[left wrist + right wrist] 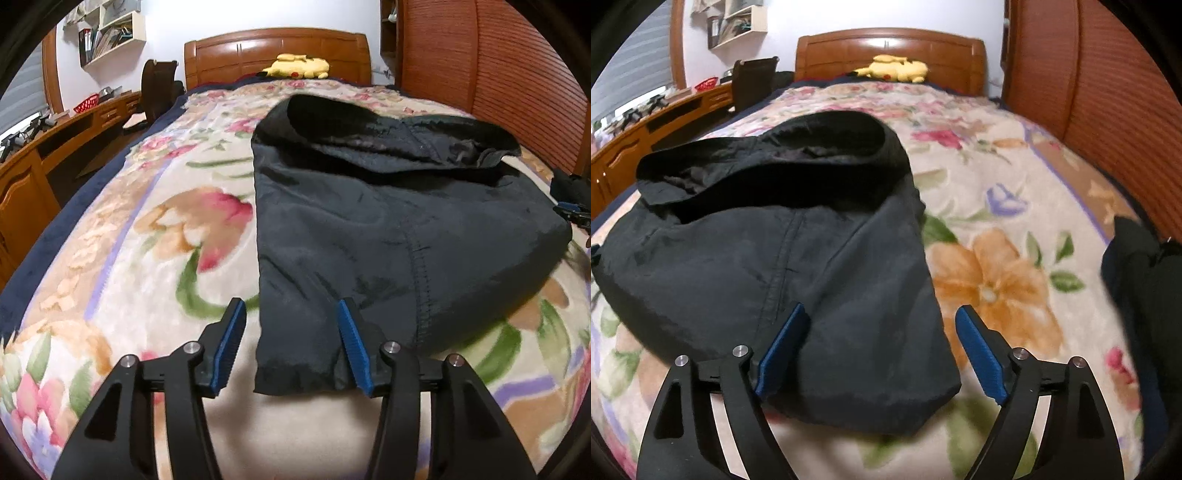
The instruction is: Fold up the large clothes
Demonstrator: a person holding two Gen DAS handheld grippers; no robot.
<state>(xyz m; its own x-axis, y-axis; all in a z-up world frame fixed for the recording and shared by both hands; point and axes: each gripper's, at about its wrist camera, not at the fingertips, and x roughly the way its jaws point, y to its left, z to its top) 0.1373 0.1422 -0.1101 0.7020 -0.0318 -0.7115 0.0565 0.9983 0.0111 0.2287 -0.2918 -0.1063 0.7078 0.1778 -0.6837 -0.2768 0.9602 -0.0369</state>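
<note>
Bedroom clutter frames it all: a desk (55, 147) and shelves along the left wall, a wooden headboard (277, 51) at the far end with a yellow plush (299, 66) against it, a slatted wardrobe (498, 74) on the right, and a flowered blanket (147, 221) covering the bed. On that blanket lies the dark garment (369, 221), already doubled over, its long axis running from the near edge toward the headboard, with a thicker rolled band at the far end. Starting on the left, the left gripper (293, 343) hangs over the garment's near left corner with its jaws parted and clamping nothing; the cloth's left edge and near hem lie between the blue pads, one pad over bare blanket, the other over fabric. Across on the right, the right gripper (881, 350) stands wider apart, also released, straddling the near right corner: one pad over cloth, the other out over the blanket. So each hand sits just at its own near corner, and the far end lies straight ahead of both, which I judge suits lifting the near hem forward. Whether the pads touch the cloth I cannot tell. At the far right edge a dark heap (1145, 295) is cut off and blurred; what it is stays unclear, as does the garment's type.
</note>
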